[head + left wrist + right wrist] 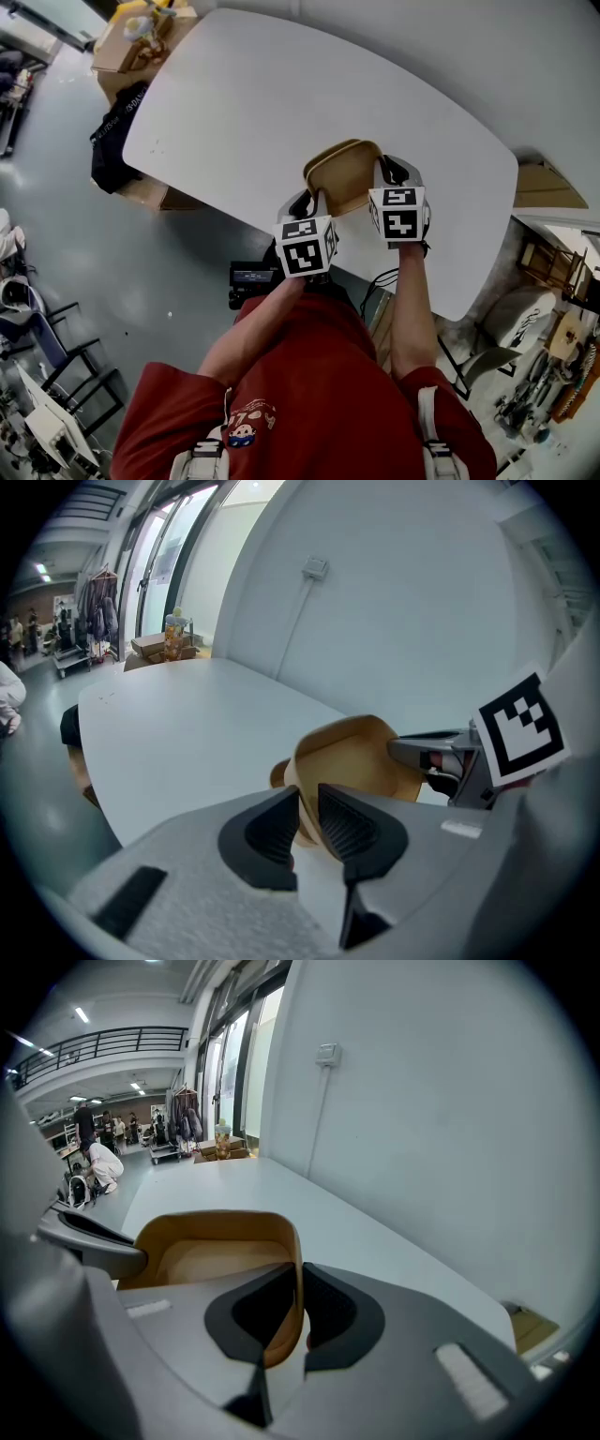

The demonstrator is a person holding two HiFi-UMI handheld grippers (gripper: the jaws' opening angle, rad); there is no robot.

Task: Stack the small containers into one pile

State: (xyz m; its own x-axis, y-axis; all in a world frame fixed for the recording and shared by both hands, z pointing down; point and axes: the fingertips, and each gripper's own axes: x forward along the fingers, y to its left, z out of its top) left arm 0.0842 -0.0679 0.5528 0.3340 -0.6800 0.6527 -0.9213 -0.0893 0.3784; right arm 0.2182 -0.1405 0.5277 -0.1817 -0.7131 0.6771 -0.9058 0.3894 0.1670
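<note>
At the table (281, 94), left gripper (307, 819) and right gripper (302, 1312) clamp one container (342, 173).

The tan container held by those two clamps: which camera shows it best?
The right gripper view: the tan container fills the middle, rim and inside floor plain. The head view shows it small, its near side covered by the left gripper and right gripper. The left gripper view shows part of it, a wall between its jaws.
</note>
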